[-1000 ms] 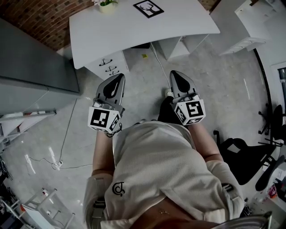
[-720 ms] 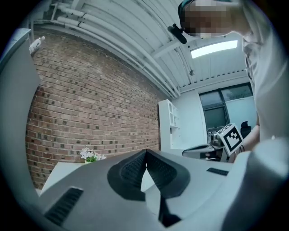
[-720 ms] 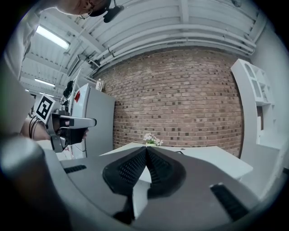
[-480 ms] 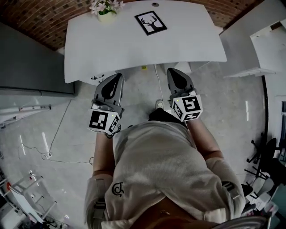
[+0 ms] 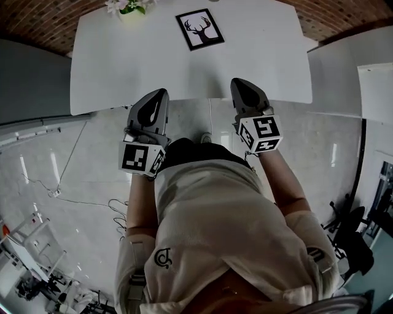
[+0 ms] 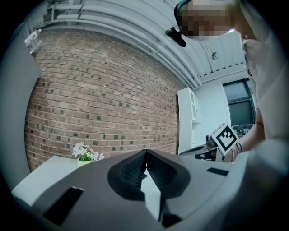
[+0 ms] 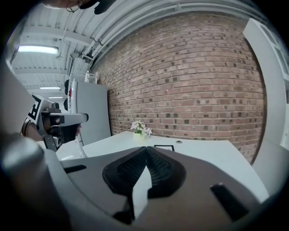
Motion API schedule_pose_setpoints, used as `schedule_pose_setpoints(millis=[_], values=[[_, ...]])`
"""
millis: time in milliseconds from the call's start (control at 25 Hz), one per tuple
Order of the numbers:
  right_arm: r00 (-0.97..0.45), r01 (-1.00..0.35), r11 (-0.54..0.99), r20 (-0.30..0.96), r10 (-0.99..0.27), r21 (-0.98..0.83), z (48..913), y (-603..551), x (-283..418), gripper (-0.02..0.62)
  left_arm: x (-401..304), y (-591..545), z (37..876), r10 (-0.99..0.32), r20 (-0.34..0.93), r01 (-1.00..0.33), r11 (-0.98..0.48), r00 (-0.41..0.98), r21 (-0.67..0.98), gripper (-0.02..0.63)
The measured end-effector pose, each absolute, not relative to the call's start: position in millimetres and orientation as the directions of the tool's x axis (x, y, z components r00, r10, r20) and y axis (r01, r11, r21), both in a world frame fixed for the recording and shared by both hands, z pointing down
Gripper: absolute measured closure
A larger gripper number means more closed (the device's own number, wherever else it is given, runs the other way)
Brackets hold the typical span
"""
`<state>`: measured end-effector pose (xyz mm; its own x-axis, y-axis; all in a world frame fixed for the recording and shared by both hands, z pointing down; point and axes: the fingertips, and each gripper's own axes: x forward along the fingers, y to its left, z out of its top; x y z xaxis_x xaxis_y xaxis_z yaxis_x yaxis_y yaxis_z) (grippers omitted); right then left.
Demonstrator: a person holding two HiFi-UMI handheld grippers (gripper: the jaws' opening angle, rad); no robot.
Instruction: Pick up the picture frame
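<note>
1. Floor [image 5: 73,165]: spreading pale and glossy below everything else.
2. Brick wall [image 5: 37,21]: running along behind the far edge of the table.
3. White table [image 5: 123,73]: standing against that wall and filling the top of the head view.
4. Person's torso [image 5: 215,227]: facing the table's near edge, holding both grippers out in front, side by side.
5. Left gripper [image 5: 161,93]: overlapping the near table edge in the head view, jaws pressing together on nothing.
6. Right gripper [image 5: 237,82]: pointing over the same edge, jaws clenched and empty, well apart from the frame.
7. Picture frame [image 5: 199,29]: resting on the far half of the tabletop, apparently lying flat, showing a dark antlered head, touching neither gripper.
8. Flower pot [image 5: 130,8]: sitting at the table's far left corner, well apart from the frame.
</note>
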<state>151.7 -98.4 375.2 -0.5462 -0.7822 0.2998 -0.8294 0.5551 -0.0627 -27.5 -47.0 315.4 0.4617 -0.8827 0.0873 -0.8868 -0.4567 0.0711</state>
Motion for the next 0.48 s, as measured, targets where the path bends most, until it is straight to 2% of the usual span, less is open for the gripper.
schedule_pose_setpoints(millis=[480], values=[[-0.482, -0.867, 0.489, 0.407, -0.776, -0.097, 418, -207, 135, 0.588, -52, -175, 356, -0.850, 0.142, -0.861, -0.493, 0.507, 0.126, 0.592]])
